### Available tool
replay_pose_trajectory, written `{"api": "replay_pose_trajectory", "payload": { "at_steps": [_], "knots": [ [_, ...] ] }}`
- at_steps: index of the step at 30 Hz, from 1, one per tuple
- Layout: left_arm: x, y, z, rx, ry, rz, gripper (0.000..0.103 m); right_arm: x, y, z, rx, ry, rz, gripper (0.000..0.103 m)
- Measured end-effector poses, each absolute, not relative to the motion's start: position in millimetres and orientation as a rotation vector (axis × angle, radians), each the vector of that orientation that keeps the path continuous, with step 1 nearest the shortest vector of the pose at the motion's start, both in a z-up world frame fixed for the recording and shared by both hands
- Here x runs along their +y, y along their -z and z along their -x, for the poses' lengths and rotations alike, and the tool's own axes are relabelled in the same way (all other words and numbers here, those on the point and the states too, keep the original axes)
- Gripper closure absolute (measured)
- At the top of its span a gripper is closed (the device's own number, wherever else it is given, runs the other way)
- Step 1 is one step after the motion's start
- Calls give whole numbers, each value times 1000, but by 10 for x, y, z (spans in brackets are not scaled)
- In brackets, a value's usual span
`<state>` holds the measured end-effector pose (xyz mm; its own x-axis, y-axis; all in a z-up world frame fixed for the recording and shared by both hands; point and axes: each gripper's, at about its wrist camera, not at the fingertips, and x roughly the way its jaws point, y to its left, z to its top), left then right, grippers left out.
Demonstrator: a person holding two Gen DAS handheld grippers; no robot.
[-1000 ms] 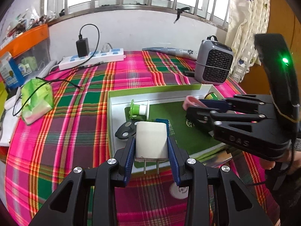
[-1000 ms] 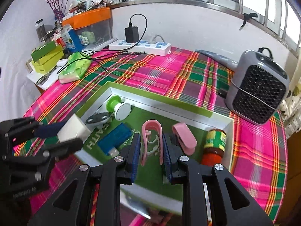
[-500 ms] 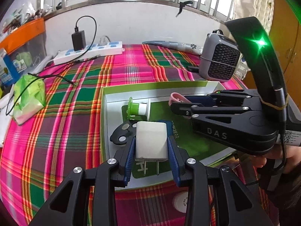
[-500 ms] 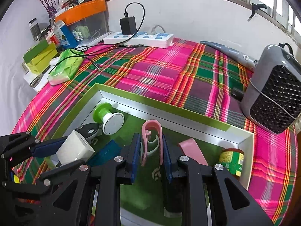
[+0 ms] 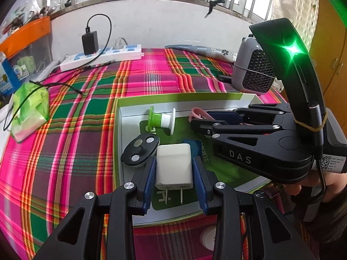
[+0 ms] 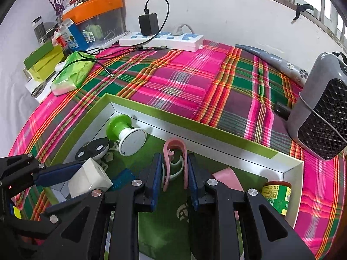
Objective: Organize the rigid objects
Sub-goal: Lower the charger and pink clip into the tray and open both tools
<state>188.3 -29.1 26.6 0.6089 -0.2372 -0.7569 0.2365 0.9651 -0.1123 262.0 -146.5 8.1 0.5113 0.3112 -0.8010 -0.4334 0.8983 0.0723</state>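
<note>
My left gripper (image 5: 174, 169) is shut on a white plug adapter (image 5: 174, 169), prongs toward me, held over the front left of the green-rimmed box (image 5: 173, 99). My right gripper (image 6: 174, 169) is shut on a pink clip (image 6: 174, 151) over the middle of the same box (image 6: 195, 127); it also shows in the left wrist view (image 5: 216, 119). In the box lie a green-and-white spool (image 6: 125, 132), a black oval remote (image 5: 141, 149), a blue item (image 6: 121, 178), a pink strip (image 6: 227, 179) and a green-labelled jar (image 6: 275, 195).
The box sits on a plaid cloth (image 6: 184, 82). A grey heater (image 6: 321, 112) stands at the right. A white power strip (image 6: 160, 39) with a black charger is at the back wall. A green tissue pack (image 6: 71, 73) and boxes lie at the left.
Both grippers have moved forward and lower over the box, each still holding its item. The adapter now hangs over the box's front left, beside the remote.
</note>
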Motion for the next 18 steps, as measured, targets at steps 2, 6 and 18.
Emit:
{"api": "replay_pose_trajectory", "payload": {
  "at_steps": [2, 6, 18],
  "knots": [
    [-289, -264, -1884, 876, 273, 2, 70, -1458, -75, -2626, 935, -449, 147, 78],
    [-289, -254, -1887, 882, 269, 3, 70, -1445, -74, -2636, 939, -450, 149, 78],
    [-291, -252, -1883, 883, 267, 2, 70, -1417, -63, -2643, 943, -443, 162, 78]
  ]
}}
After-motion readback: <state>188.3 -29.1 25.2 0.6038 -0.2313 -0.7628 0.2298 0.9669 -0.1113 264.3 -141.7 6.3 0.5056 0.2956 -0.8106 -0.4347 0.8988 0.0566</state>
